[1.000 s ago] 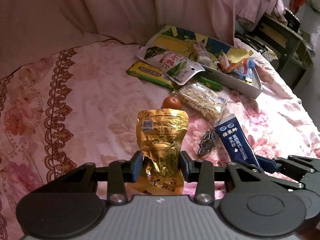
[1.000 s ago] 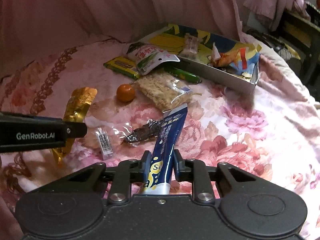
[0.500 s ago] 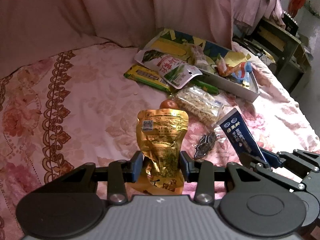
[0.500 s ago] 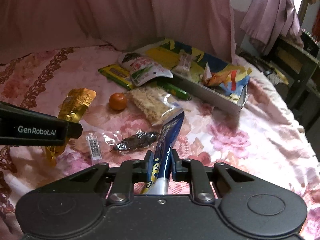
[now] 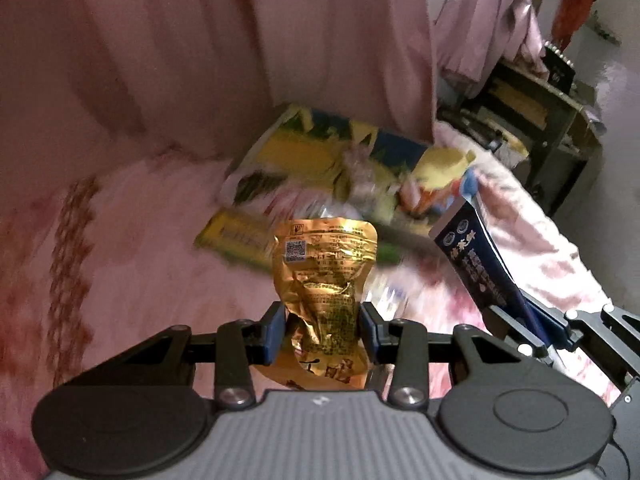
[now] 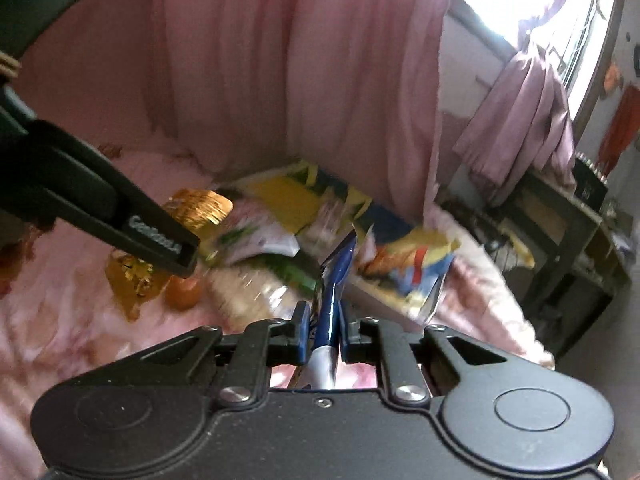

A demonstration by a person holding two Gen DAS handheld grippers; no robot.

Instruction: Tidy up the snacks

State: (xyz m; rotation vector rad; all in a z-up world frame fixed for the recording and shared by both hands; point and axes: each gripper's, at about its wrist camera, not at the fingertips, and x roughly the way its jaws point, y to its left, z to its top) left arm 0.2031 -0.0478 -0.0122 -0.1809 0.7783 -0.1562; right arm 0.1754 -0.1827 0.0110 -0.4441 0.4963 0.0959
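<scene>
Both grippers carry a snack clear of the bed (image 5: 140, 264), apparently so each can go to the box (image 5: 320, 148) without dragging over the loose packets in between.

The left gripper (image 5: 322, 330) has its fingers (image 5: 273, 332) clenched on the lower half of a gold pouch (image 5: 324, 276), which stands upright at the centre of the left view, crumpled where it is pinched, its bottom hanging below the grip. Holding it low leaves the top free to tip in first.

The right gripper (image 6: 323, 330) is clamped on a blue tube (image 6: 334, 280) near its lower end, so the flat sealed end points up and away toward the box. In the left view the tube (image 5: 474, 256) leans at centre right, in front of the box's near corner.

Pose: both grippers are raised and aimed at the box, which lies at upper centre of each view against the pink curtain (image 5: 240, 60). In the right view the left gripper's body crosses the left of the frame, slanting down, with the pouch (image 6: 200, 206) showing past it.

An orange (image 6: 184, 292) and several blurred packets lie on the bed before the box; motion blur hides their detail.
</scene>
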